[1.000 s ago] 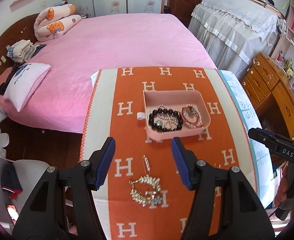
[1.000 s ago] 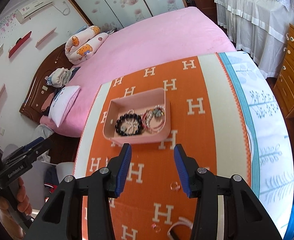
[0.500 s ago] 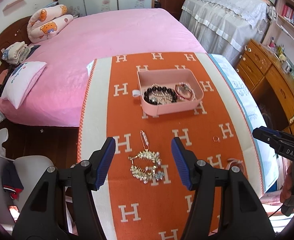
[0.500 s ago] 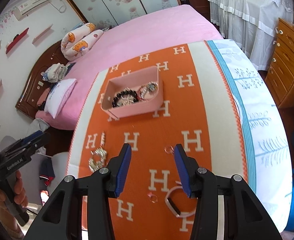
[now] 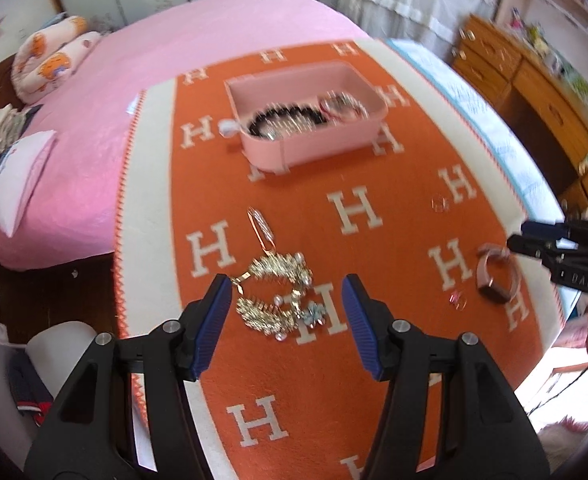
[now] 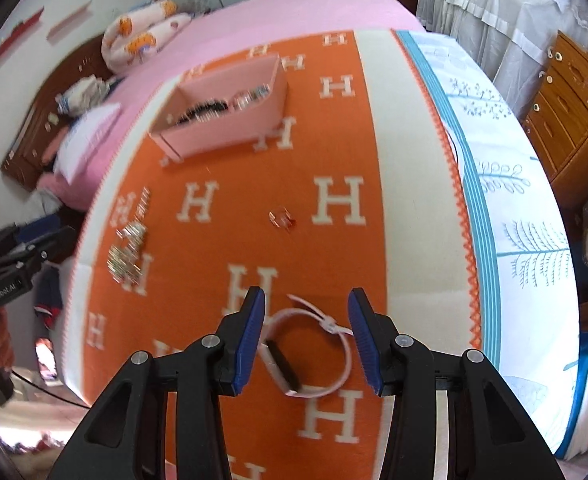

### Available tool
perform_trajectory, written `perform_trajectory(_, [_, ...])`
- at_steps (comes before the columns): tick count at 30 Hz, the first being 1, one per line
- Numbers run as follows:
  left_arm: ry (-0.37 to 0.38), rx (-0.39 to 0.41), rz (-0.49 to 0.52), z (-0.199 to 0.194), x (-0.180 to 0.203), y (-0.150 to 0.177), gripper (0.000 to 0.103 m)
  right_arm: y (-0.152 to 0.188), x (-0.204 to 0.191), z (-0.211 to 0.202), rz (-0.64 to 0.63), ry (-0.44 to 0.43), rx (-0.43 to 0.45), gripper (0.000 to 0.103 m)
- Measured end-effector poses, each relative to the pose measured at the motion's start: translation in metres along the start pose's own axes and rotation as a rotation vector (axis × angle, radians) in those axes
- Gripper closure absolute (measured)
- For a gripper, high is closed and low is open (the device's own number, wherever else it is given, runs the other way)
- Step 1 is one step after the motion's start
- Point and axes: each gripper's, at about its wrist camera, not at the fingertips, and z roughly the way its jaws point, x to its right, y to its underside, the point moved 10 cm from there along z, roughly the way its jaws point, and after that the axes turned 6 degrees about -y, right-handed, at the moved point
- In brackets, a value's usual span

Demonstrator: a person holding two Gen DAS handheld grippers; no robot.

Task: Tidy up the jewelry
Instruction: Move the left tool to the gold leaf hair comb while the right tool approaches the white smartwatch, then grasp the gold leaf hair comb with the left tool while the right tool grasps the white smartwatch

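Tongs above jewelry on the orange H-patterned blanket [image 5: 358,360]

Left tongs [image 5: 285,322] closing, nothing pinched, over the gold leafy necklace [image 5: 274,300], nearer than the pink rectangular tray [image 5: 314,148]; right tongs [image 6: 305,338] spread astride the pink-strapped watch [image 6: 310,352].

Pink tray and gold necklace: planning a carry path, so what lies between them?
Only a hair clip near the gold necklace; otherwise bare blanket up to the pink tray, left wrist view.

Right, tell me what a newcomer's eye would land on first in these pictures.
First, the orange blanket patterned with white H letters, covering the table at the foot of a pink bed. Next, the pink tray at its far end, already holding bracelets. Then the loose pieces nearer the cameras: a heap of gold jewelry under the left gripper, whose fingers are closing, and a pink watch between the right gripper's open fingers.
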Motion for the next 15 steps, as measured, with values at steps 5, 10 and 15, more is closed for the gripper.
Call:
perform_trajectory(5, [0.0,-0.069,0.058,0.035,0.01,0.014,0.069,0.011,0.006,0.019,-0.068,0.008,-0.044,0.06])
perform_trajectory(10, [0.019,-0.116,0.055,0.055,0.009,0.017,0.075,0.017,0.006,0.029,-0.127,0.011,-0.072,0.063])
perform_trajectory(15, [0.034,-0.172,0.056,0.072,0.009,0.02,0.084,0.021,0.009,0.037,-0.133,0.003,-0.09,0.067])
